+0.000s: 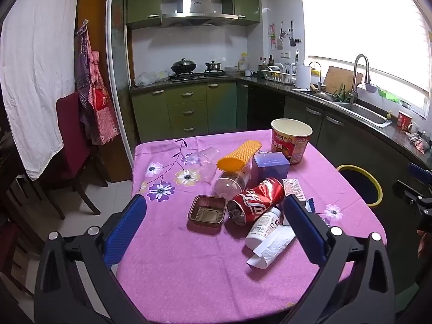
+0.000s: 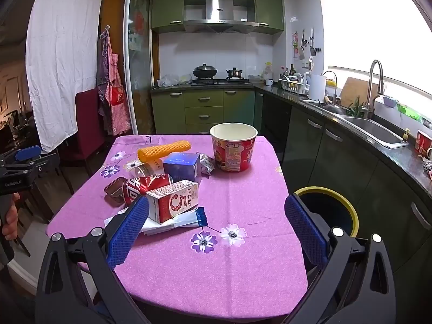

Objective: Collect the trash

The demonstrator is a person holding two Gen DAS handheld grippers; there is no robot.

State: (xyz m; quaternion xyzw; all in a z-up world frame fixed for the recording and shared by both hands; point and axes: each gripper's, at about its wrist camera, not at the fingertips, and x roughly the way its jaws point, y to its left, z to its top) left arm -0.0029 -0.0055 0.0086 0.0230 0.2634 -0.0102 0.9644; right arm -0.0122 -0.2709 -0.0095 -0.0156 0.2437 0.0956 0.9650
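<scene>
Trash lies on a table with a pink flowered cloth (image 1: pixel 189 270) (image 2: pixel 243 189): a crushed red cola can (image 1: pixel 256 199) (image 2: pixel 145 185), a red milk carton (image 2: pixel 174 201), a white pill bottle (image 1: pixel 263 226), a brown foil tray (image 1: pixel 208 210), a blue box (image 1: pixel 270 166) (image 2: pixel 182 167), an orange foam sleeve (image 1: pixel 240 155) (image 2: pixel 163 149), a clear jar (image 1: pixel 229 185) and a red noodle cup (image 1: pixel 291 140) (image 2: pixel 233 145). A dark bin with a yellow rim (image 1: pixel 374 186) (image 2: pixel 348 210) stands right of the table. My left gripper (image 1: pixel 216 210) is open above the near trash. My right gripper (image 2: pixel 216 210) is open and empty.
Green kitchen cabinets (image 1: pixel 189 108), a stove with pots (image 2: pixel 216 77) and a sink counter (image 2: pixel 372 129) lie beyond and to the right. A red chair (image 1: pixel 73 145) stands left of the table. Crumpled white paper (image 1: pixel 272 245) and a blue-ended wrapper (image 2: pixel 189 218) lie near the table's front.
</scene>
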